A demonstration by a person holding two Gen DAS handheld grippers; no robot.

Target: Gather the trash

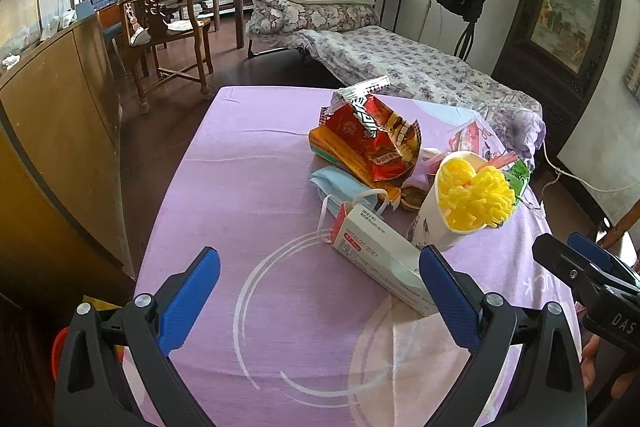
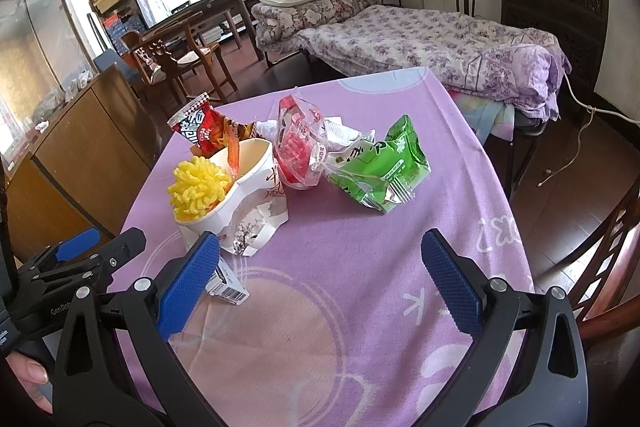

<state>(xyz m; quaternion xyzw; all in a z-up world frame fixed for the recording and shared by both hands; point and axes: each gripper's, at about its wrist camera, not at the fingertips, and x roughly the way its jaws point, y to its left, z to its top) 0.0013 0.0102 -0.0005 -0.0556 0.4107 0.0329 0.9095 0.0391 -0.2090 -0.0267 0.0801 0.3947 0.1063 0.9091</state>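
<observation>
Trash lies on a purple-clothed table [image 1: 248, 187]. A squashed paper cup [image 1: 444, 215] [image 2: 248, 195] holds a yellow fluffy ball [image 1: 476, 195] [image 2: 198, 191]. A red snack bag [image 1: 380, 139] [image 2: 200, 127] rests on an orange pack [image 1: 340, 155], beside a blue face mask [image 1: 340, 191] and a white carton [image 1: 384, 259]. A clear red wrapper [image 2: 298, 143] and a green bag [image 2: 380, 167] lie further right. My left gripper [image 1: 320, 299] is open, its right finger beside the carton. My right gripper [image 2: 320, 287] is open and empty, just short of the cup.
A wooden cabinet [image 1: 60, 131] stands left of the table. A wooden chair [image 1: 168, 27] and a bed with a floral cover [image 1: 400, 63] are behind it. A chair back [image 2: 608, 255] sits at the table's right edge. A hand [image 2: 28, 379] grips the left tool.
</observation>
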